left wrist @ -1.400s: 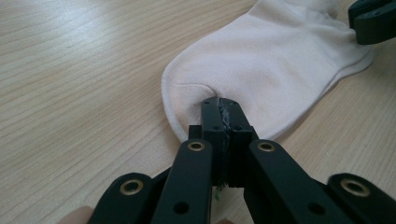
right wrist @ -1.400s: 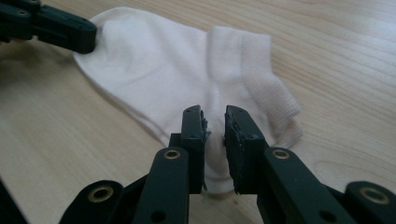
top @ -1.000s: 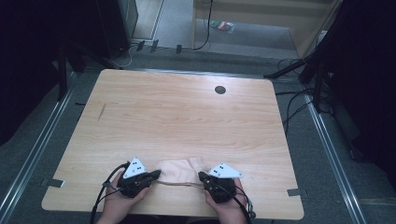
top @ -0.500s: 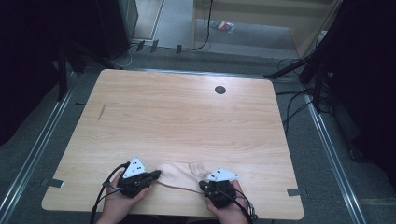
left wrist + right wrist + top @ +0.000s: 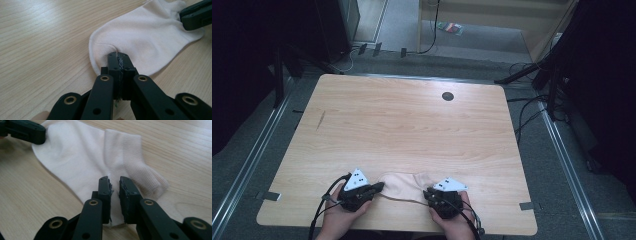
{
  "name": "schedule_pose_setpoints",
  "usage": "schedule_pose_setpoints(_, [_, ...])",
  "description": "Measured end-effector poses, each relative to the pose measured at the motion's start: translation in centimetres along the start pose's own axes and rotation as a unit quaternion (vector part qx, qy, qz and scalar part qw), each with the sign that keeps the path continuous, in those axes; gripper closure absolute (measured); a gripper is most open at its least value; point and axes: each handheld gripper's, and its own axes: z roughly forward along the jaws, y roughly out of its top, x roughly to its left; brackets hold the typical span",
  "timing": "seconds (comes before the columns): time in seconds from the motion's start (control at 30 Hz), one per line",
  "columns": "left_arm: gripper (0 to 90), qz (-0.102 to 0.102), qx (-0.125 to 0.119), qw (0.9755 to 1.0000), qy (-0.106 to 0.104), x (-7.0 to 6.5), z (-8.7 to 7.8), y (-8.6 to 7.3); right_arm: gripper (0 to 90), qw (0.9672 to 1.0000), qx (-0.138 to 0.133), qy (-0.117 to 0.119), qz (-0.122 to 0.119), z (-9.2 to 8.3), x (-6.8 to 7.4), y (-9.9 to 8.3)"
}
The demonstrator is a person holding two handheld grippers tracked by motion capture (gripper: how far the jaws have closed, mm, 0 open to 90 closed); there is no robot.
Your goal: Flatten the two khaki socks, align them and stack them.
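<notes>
A pale sock (image 5: pixel 404 185) lies flat on the table (image 5: pixel 412 130) close to its near edge, about midway along it, stretched between the two grippers. The left gripper (image 5: pixel 119 58) has its jaws closed tight on one end of the sock, the cloth puckering where the pads pinch it; in the high view this left gripper sits at the sock's left end, held by the person's left hand (image 5: pixel 343 220). The right gripper (image 5: pixel 115 182) stands over the other end, beside the ribbed cuff, and its jaws have just been opening: a narrow gap shows between the pads, with the sock's edge lying under and between them but no longer pressed. Judging by this, the sock has been laid out and smoothed on the table, and the right side is being let go. What seems left is for the left jaws to release too and for both hands to draw back, unless a fold follows. The rest of the table is bare wood, apart from a small dark hole (image 5: pixel 447 96) near its far edge.
</notes>
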Motion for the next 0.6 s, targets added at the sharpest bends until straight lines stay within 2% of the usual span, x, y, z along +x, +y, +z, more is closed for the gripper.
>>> schedule_pose_setpoints(0.13, [90.0, 0.0, 0.001, 1.0, 0.003, 0.0, 0.0, 0.0, 84.8, 0.9997, -0.007, -0.02, -0.012, 0.3, -0.3, 0.2])
schedule_pose_setpoints(0.27, [90.0, 0.0, 0.0, 0.9999, 0.015, 0.0, 0.1, 0.1, 85.7, 0.9982, -0.012, -0.041, -0.042, 1.0, -0.2, 0.7])
schedule_pose_setpoints(0.33, [90.0, -0.006, -0.001, 0.9998, 0.02, 0.1, 0.1, 0.1, 85.8, 0.998, -0.014, -0.04, -0.047, 1.3, -0.3, 0.9])
schedule_pose_setpoints(0.43, [90.0, -0.013, -0.003, 0.9994, 0.032, 0.2, 0.2, 0.2, 85.8, 0.9985, -0.019, -0.035, -0.039, 1.6, -0.5, 1.2])
schedule_pose_setpoints(0.53, [90.0, -0.015, -0.004, 0.9992, 0.037, 0.5, 0.2, 0.3, 85.9, 0.9981, -0.026, -0.038, -0.041, 2.1, -0.5, 1.4])
schedule_pose_setpoints(0.6, [90.0, -0.029, -0.007, 0.9987, 0.04, 1.2, 0.2, 0.4, 86.2, 0.9976, -0.03, -0.04, -0.048, 2.8, -0.4, 2.0])
